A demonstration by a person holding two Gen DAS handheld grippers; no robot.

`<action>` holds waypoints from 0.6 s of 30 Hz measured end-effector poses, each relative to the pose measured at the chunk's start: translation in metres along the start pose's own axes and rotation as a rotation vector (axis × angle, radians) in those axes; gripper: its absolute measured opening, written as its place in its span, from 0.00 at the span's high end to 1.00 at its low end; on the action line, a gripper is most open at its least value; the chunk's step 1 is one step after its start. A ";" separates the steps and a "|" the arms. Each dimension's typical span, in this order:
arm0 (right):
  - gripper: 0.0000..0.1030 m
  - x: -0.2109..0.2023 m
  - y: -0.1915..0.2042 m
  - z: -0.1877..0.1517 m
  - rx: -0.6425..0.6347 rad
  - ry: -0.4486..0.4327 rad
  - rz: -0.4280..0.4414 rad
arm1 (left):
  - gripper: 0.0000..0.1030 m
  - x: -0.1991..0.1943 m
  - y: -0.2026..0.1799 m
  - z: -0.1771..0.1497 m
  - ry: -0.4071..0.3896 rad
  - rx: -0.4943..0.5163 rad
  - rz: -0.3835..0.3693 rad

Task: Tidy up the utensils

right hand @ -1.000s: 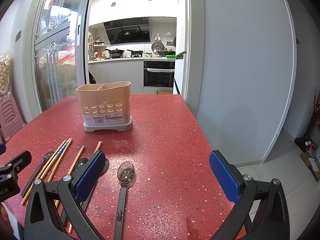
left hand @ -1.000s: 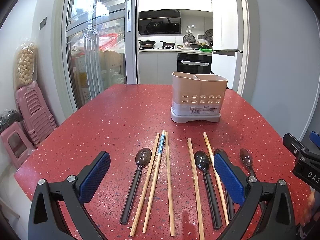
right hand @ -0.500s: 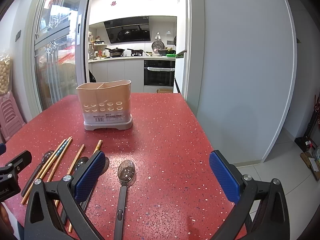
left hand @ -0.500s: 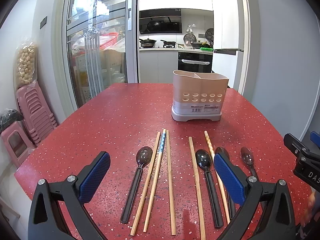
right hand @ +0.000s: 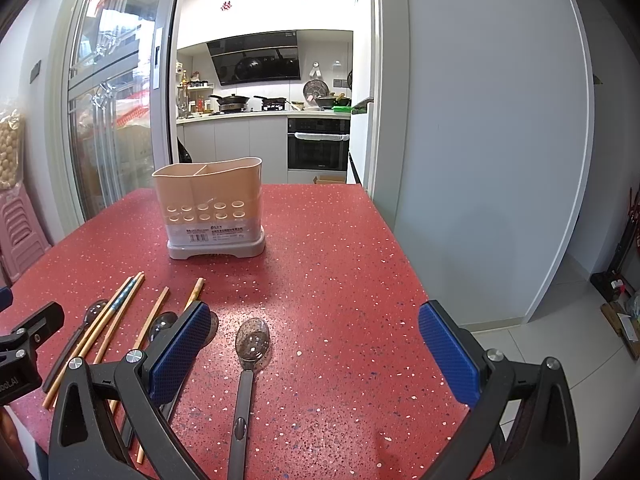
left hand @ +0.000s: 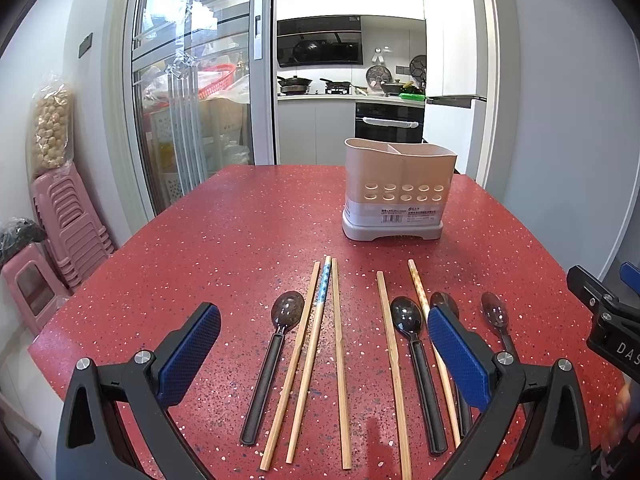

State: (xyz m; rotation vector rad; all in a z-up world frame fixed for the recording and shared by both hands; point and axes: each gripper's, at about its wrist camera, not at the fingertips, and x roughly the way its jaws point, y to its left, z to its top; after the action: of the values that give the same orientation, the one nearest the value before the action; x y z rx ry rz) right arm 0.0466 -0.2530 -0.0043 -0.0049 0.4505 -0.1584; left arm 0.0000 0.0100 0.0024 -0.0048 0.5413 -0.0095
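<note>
A beige two-compartment utensil holder point(left hand: 399, 194) point(right hand: 214, 208) stands on the red speckled table point(left hand: 240, 240). Several wooden chopsticks point(left hand: 316, 360) and dark spoons lie in a row in front of it. One spoon point(left hand: 276, 356) is left of three chopsticks; another spoon point(left hand: 416, 364) lies between two more chopsticks. My left gripper point(left hand: 320, 356) is open and empty above the row. My right gripper point(right hand: 316, 356) is open and empty, over the rightmost spoon point(right hand: 246, 376). The right gripper's edge shows in the left wrist view point(left hand: 604, 316).
The table's right edge point(right hand: 432, 308) drops to a tiled floor beside a white wall. Pink stools point(left hand: 60, 216) are stacked left of the table. A glass sliding door and a kitchen lie behind the table.
Both grippers have drawn back slightly; the holder and utensils sit a little lower in view. Nothing on the table has moved.
</note>
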 end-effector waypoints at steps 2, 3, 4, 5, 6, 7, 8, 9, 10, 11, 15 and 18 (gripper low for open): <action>0.00 0.000 0.000 0.000 0.000 0.000 0.000 | 0.00 0.000 0.000 0.000 0.000 -0.001 -0.001; 0.00 0.000 0.000 0.000 0.000 0.001 0.000 | 0.00 0.000 0.000 0.000 0.000 -0.001 0.000; 0.00 0.000 0.000 0.000 0.000 0.001 0.000 | 0.00 0.000 0.000 0.000 0.000 0.000 -0.001; 0.00 0.000 0.000 0.000 0.001 0.001 0.000 | 0.00 0.000 0.000 0.000 0.000 0.000 -0.001; 0.00 0.000 0.000 0.000 0.000 0.002 0.000 | 0.00 0.000 0.000 0.000 0.001 0.001 -0.001; 0.00 0.000 0.000 0.000 0.001 0.003 0.000 | 0.00 0.000 0.000 0.000 0.001 0.000 0.000; 0.00 0.000 0.000 0.000 0.001 0.003 0.000 | 0.00 0.000 0.000 0.000 0.001 0.000 -0.001; 0.00 0.001 -0.001 0.000 0.001 0.004 0.000 | 0.00 0.000 0.000 0.000 0.001 -0.001 -0.002; 0.00 0.001 0.000 0.000 0.001 0.004 0.000 | 0.00 0.000 0.000 0.000 0.000 -0.001 0.000; 0.00 0.001 -0.001 0.000 0.001 0.004 0.001 | 0.00 0.000 0.000 0.000 0.000 0.000 -0.001; 0.00 0.001 -0.001 0.000 0.001 0.004 0.000 | 0.00 0.000 0.000 0.000 0.002 0.000 0.000; 0.00 0.001 0.000 -0.001 0.002 0.006 0.001 | 0.00 0.000 -0.001 0.000 0.002 -0.001 0.000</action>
State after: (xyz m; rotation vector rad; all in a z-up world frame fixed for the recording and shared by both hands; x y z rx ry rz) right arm 0.0468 -0.2531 -0.0059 -0.0025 0.4568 -0.1583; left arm 0.0005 0.0094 0.0025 -0.0060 0.5428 -0.0094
